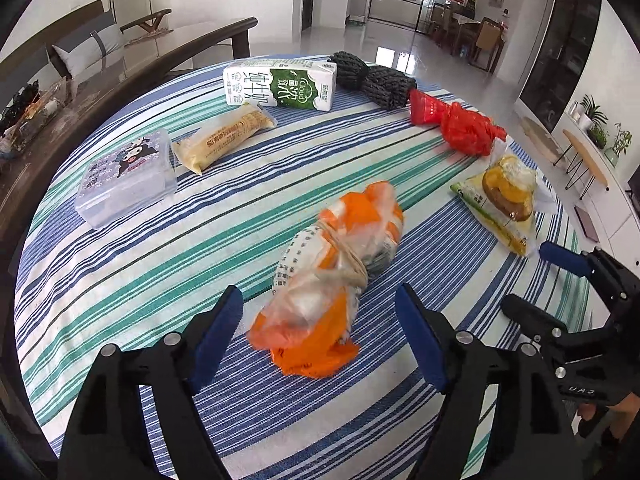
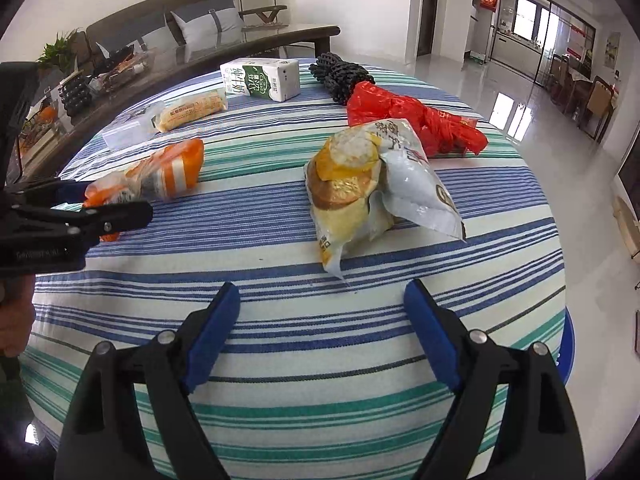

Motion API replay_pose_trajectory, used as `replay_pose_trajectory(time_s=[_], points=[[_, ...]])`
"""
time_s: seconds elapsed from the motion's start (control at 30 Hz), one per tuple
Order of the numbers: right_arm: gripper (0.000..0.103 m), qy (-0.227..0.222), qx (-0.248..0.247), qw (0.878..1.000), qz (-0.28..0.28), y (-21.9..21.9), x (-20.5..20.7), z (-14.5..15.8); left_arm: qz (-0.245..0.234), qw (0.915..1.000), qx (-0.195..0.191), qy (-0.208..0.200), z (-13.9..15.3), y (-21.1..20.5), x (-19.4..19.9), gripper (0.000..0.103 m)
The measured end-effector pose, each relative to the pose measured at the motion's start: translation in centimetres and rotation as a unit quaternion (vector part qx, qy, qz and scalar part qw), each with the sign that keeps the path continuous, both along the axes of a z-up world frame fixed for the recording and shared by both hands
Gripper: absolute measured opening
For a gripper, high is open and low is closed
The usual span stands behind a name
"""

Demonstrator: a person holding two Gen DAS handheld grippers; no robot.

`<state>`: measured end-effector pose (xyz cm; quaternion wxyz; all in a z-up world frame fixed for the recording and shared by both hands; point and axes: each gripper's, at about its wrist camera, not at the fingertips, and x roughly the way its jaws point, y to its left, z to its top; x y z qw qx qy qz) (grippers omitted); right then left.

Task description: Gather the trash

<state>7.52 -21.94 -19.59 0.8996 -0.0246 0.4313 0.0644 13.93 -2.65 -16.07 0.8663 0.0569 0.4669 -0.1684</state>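
Observation:
An orange and clear plastic bag (image 1: pixel 340 272), tied round its middle, lies on the striped tablecloth (image 1: pixel 160 264). My left gripper (image 1: pixel 318 292) is open; the bag's near end sits between the fingers with a gap on both sides. The right wrist view shows that gripper (image 2: pixel 112 200) at the left, by the orange bag (image 2: pixel 168 172). A crumpled yellow snack bag (image 2: pixel 360 184) lies just ahead of my right gripper (image 2: pixel 322 286), which stands open over bare cloth with nothing between its fingers.
Farther back on the round table lie a red plastic bag (image 1: pixel 460 124), a black net bundle (image 1: pixel 372 76), a green and white milk carton (image 1: pixel 280 84), a beige packet (image 1: pixel 224 136) and a clear lidded box (image 1: pixel 128 176). A dark wooden bench (image 1: pixel 192 44) stands behind.

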Motion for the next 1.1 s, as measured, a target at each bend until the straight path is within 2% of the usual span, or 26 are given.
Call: replay_pose_trajectory(time_s=[0.17,0.37,1.1], points=[[0.084,0.002,0.000,1.000,0.002,0.04,0.04,-0.02,-0.004,0.9994,0.030,-0.017,-0.84,-0.40,0.27,0.091],[0.087,0.004,-0.002,1.000,-0.001,0.22,0.05,-0.05,-0.002,0.9996,0.024,-0.017,-1.12,-0.06,0.26,0.098],[0.089,0.006,-0.002,1.000,-0.002,0.17,0.09,-0.07,-0.004,0.9996,0.023,-0.015,-1.19,-0.02,0.33,0.098]])
